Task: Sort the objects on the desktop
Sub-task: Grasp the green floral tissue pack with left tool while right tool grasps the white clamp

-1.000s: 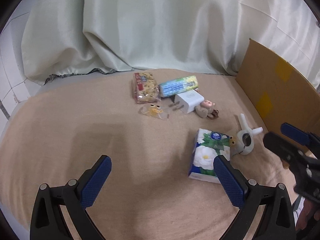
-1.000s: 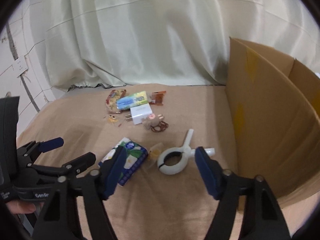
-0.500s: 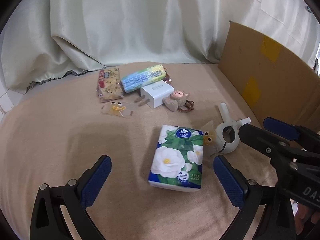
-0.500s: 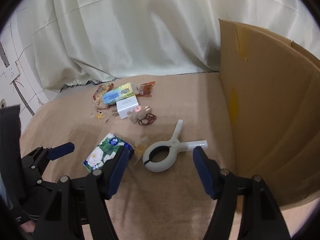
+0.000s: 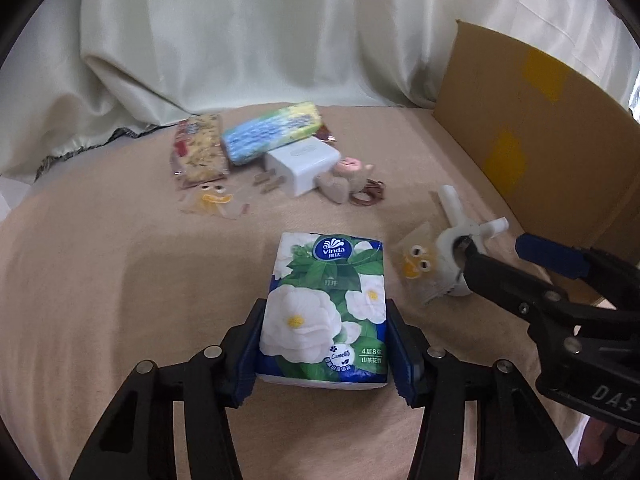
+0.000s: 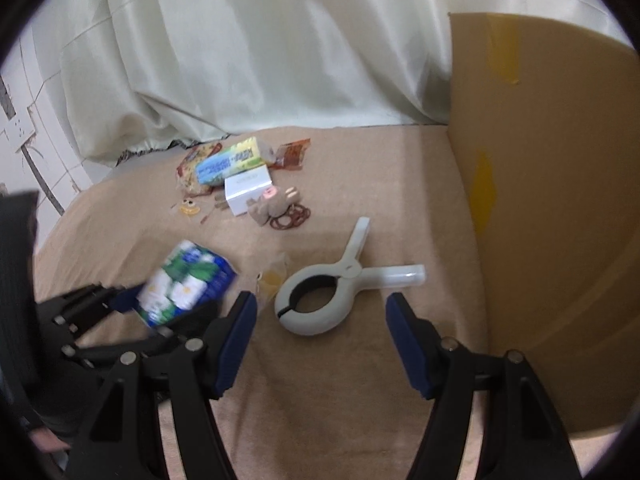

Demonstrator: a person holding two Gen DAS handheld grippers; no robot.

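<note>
A blue and green tissue pack [image 5: 328,304] with white flowers lies on the tan cloth. My left gripper [image 5: 326,356] has its jaws closing on it, and both blue pads touch the pack's long sides. In the right wrist view the pack [image 6: 184,284] looks blurred and tilted between those fingers. A white plastic clamp [image 6: 320,300] lies just ahead of my right gripper [image 6: 320,344], which stands open with nothing between its pads. The left wrist view shows the clamp [image 5: 456,232] partly behind the right gripper [image 5: 498,246].
A tall cardboard box [image 6: 560,200] stands at the right. Farther back lie snack packets [image 5: 272,136], a white charger [image 5: 304,164], a small plush [image 5: 344,180] with hair ties, and a googly-eyed sachet [image 5: 418,268] beside the clamp. A pale curtain [image 5: 280,40] closes the back.
My left gripper came forward and down over the tissue pack, and its wide jaws closed onto the pack's sides. My right gripper sank closer to the white clamp, still open.
</note>
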